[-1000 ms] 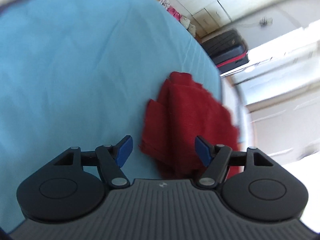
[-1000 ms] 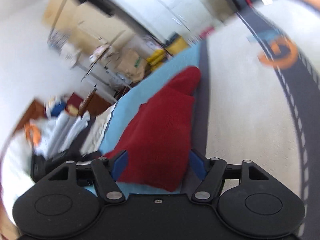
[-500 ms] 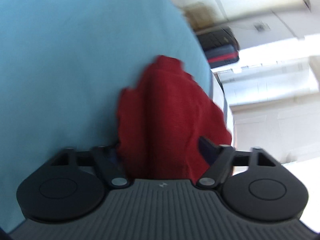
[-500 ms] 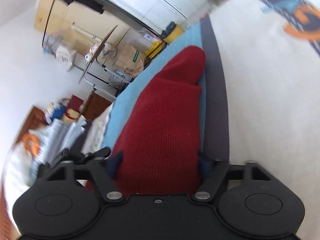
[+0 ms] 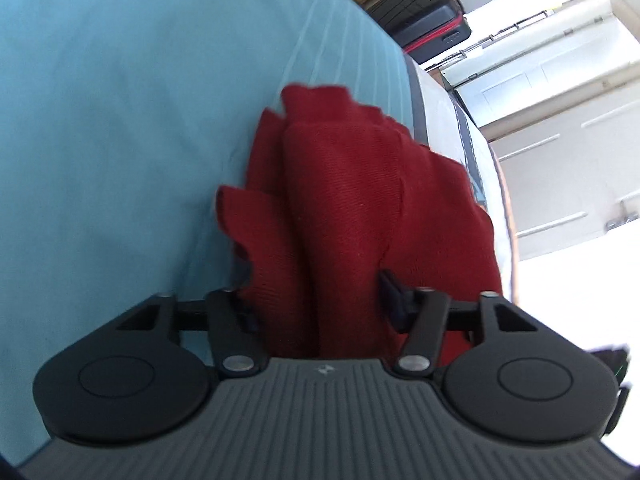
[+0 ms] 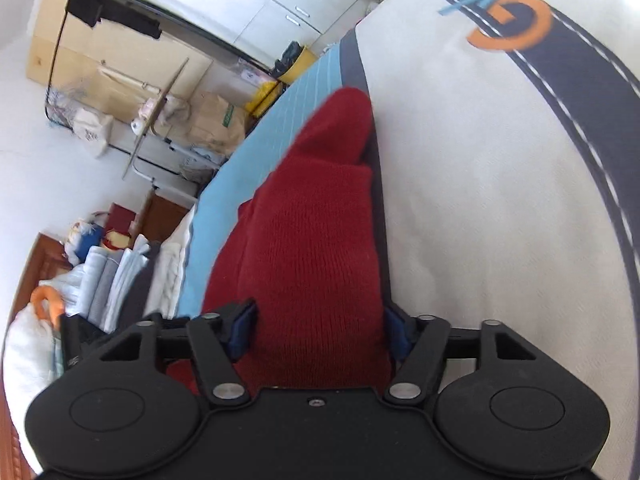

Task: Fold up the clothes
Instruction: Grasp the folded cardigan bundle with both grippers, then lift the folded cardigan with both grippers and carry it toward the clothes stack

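Observation:
A red knitted garment (image 5: pixel 360 184) lies bunched in folds on the light blue bed sheet (image 5: pixel 120 120), close to the sheet's edge. My left gripper (image 5: pixel 316 300) straddles its near end. Its jaws are opening, the cloth bulges between them and hides the left pad. In the right wrist view the same red garment (image 6: pixel 320 232) runs away from me as a long folded strip along the sheet's border. My right gripper (image 6: pixel 318 328) straddles its near end too, jaws opening, a blue pad (image 6: pixel 240 332) on either side of the knit.
A white cover with dark striped bands and an orange logo (image 6: pixel 480 200) lies right of the garment. A stack of folded clothes (image 6: pixel 116 276) sits at the left. A dark suitcase (image 5: pixel 424 20) stands beyond the bed, with cupboards, a paper bag (image 6: pixel 216 120) and clutter behind.
Both grippers moved forward over the garment's near end, closed in on the cloth half a second ago, and now stand wider again. The garment fills more of both views.

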`<state>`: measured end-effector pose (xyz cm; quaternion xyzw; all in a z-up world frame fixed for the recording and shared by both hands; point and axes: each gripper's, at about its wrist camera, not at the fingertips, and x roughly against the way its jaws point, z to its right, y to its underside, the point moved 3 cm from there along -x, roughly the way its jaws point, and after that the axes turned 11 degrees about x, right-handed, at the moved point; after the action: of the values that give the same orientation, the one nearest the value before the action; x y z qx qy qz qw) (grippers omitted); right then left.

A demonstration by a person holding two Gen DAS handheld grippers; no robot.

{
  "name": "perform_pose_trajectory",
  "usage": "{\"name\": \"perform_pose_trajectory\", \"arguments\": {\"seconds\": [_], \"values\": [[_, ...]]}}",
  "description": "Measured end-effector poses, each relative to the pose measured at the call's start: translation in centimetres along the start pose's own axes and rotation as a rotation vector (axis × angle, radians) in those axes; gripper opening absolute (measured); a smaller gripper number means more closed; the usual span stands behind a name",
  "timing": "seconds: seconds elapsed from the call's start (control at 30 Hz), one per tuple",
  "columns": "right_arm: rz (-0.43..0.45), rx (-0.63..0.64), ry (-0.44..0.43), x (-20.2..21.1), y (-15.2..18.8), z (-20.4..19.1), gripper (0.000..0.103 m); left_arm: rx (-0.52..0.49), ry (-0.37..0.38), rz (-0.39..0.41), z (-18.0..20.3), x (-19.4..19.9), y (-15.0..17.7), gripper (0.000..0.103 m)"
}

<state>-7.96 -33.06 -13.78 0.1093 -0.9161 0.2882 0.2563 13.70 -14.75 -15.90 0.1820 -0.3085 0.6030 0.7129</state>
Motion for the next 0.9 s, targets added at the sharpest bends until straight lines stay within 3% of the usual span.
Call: {"name": "perform_pose_trajectory", "arguments": {"seconds": [0.07, 0.1, 0.13, 0.17, 0.2, 0.27, 0.4, 0.63, 0.77, 0.9], "values": [[0.039, -0.117, -0.093, 0.1, 1.1, 1.4, 0.080, 0.018, 0.027, -0.008, 0.1, -0.3, -0.1, 0.074], [0.058, -0.161, -0.130, 0.0, 1.6, 2.0, 0.078, 0.011, 0.029, -0.009, 0.2, -0.5, -0.1, 0.071], [0.073, -0.164, -0.137, -0.2, 1.8, 2.3, 0.073, -0.018, 0.014, 0.005, 0.6, -0.7, 0.0, 0.066], [0.083, -0.150, -0.135, -0.4, 1.9, 2.2, 0.071, -0.048, 0.003, 0.034, 0.9, -0.6, 0.3, 0.046], [0.091, -0.116, -0.126, -0.5, 1.8, 1.7, 0.064, -0.082, 0.003, 0.061, 1.3, -0.3, 0.8, 0.039], [0.105, -0.021, -0.087, -0.5, 1.5, 0.1, 0.056, -0.159, -0.021, 0.108, 2.4, 0.5, 1.3, 0.035], [0.124, 0.133, -0.089, 0.5, 0.7, -3.0, 0.050, -0.308, -0.084, 0.191, 4.9, 2.5, 2.0, 0.033], [0.154, 0.308, -0.143, 1.3, -0.5, -8.9, 0.049, -0.262, -0.026, 0.289, 4.1, 9.4, 1.5, 0.033], [0.134, 0.417, -0.194, 0.2, -1.3, -13.7, 0.049, -0.305, -0.109, 0.405, 4.3, 14.2, 0.6, 0.033], [0.122, 0.564, -0.274, -1.8, -3.1, -21.0, 0.048, -0.310, -0.168, 0.530, 4.8, 21.8, -1.2, 0.033]]}}
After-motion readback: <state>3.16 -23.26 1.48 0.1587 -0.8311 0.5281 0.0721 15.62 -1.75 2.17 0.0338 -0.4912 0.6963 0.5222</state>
